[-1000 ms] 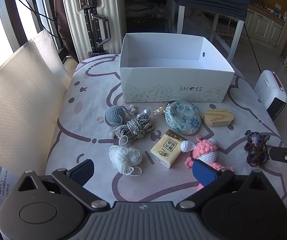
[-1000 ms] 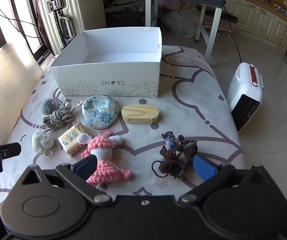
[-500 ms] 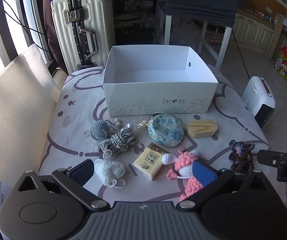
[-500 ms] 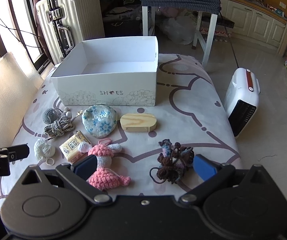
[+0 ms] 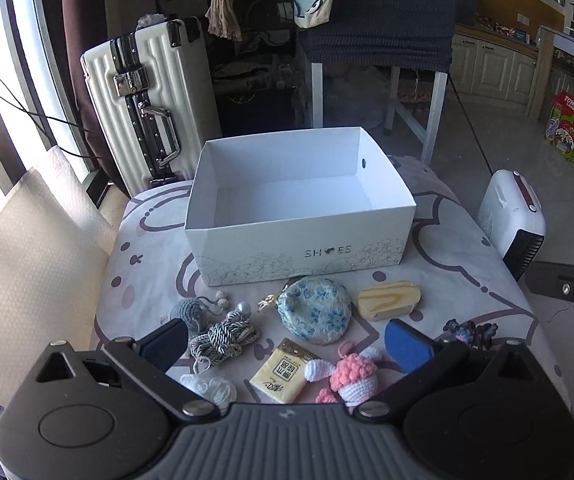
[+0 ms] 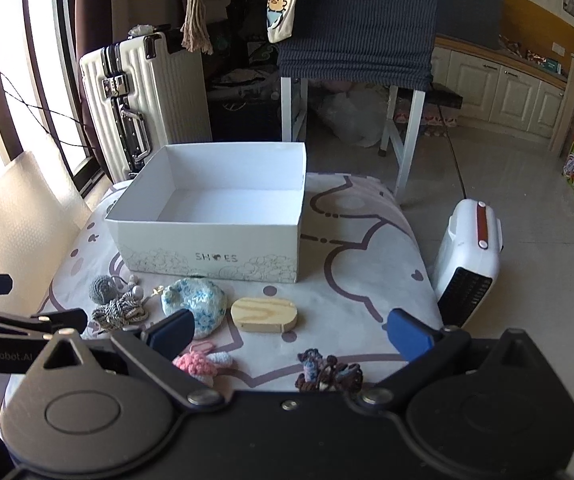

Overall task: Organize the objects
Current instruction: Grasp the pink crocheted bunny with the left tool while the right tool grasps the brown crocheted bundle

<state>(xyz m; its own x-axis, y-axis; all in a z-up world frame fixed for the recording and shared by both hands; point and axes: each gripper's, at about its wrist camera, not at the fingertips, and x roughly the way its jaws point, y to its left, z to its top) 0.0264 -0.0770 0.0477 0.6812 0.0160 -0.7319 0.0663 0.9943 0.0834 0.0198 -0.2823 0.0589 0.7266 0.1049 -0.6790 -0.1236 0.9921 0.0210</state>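
An empty white shoe box (image 5: 299,216) (image 6: 211,224) stands at the back of the patterned table. In front of it lie a blue floral pouch (image 5: 315,314) (image 6: 195,304), a wooden block (image 5: 389,300) (image 6: 264,314), a grey crochet ball (image 5: 191,312), a grey cord bundle (image 5: 223,336), a yellow tissue pack (image 5: 281,372), a pink crochet doll (image 5: 351,376) (image 6: 201,362), white yarn (image 5: 211,390) and a brown knitted piece (image 6: 327,374). My left gripper (image 5: 287,344) is open above the near items. My right gripper (image 6: 289,330) is open, holding nothing.
A white ribbed suitcase (image 5: 147,100) stands behind the table on the left. A white heater (image 6: 469,264) sits on the floor to the right. A chair with dark cloth (image 6: 355,20) is behind the box. Bubble wrap (image 5: 23,264) lies along the left edge.
Both grippers have pulled back and risen, so the table and its items sit lower and smaller in each view. No item has moved.
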